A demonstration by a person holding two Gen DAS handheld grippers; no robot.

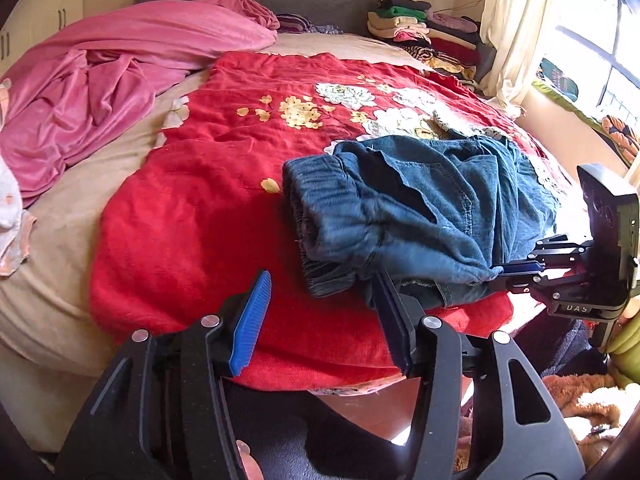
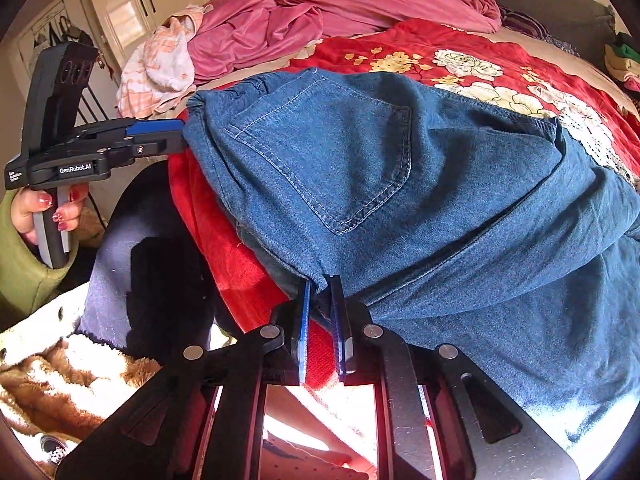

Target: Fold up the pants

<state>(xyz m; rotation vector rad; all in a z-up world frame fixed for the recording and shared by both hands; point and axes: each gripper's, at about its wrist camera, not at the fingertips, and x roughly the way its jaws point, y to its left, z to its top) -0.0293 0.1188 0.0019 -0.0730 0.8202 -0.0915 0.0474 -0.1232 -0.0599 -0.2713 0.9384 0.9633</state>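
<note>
Item: pants (image 1: 420, 208), blue denim, bunched in a loose fold on the red blanket (image 1: 192, 208) at the bed's near edge.

Left gripper (image 1: 320, 312): fingers spread wide, one pad beside the waistband, holding nothing.

Right gripper (image 2: 320, 320): pressed together, pinching a denim edge.

Risk: your single pinch is thin; pull hard and the fabric may slip free, or the blanket may drag along.

Right view alone shows the back pocket (image 2: 332, 160); left view alone shows the stacked clothes (image 1: 424, 36).
</note>
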